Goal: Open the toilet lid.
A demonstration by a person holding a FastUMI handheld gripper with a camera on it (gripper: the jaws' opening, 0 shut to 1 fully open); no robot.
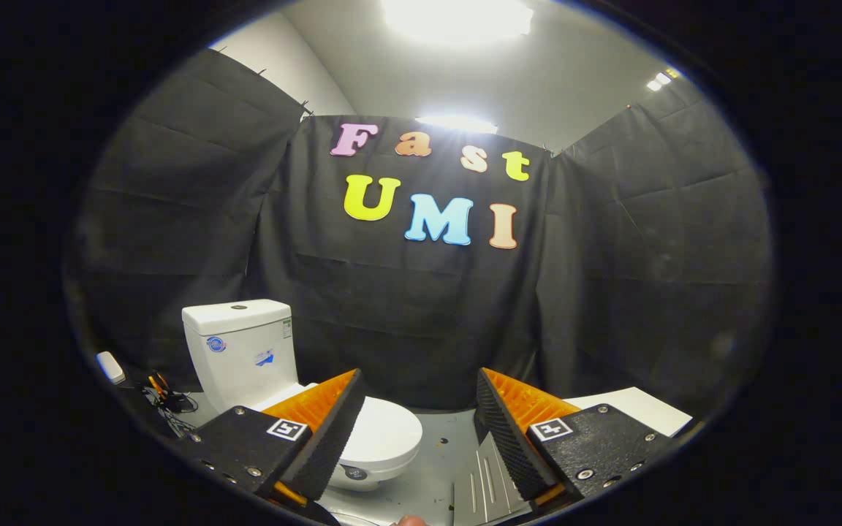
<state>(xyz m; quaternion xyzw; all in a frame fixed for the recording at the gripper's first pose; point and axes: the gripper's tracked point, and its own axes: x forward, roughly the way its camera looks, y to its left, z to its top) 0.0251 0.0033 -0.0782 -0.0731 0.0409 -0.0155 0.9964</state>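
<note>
Gripper (418, 409) fingers spread wide, empty; toilet (260, 365) lid (384, 435) apparently down, just ahead.

The white toilet (245, 358), beyond the left finger, looks like glossy glazed ceramic, and its closed white lid (384, 435) has a smooth plastic sheen. The gripper (414, 431) holds its fingers (326, 438) wide apart; their inner faces are ribbed and matt. Behind hangs creased, matt black cloth (406, 329). The grey floor (435, 446) between the fingers is smooth with a dull shine.

Black cloth walls (406, 307) enclosed the booth under a pale ceiling (582, 80) with bright lamps (457, 18), above a grey floor (435, 453).
</note>
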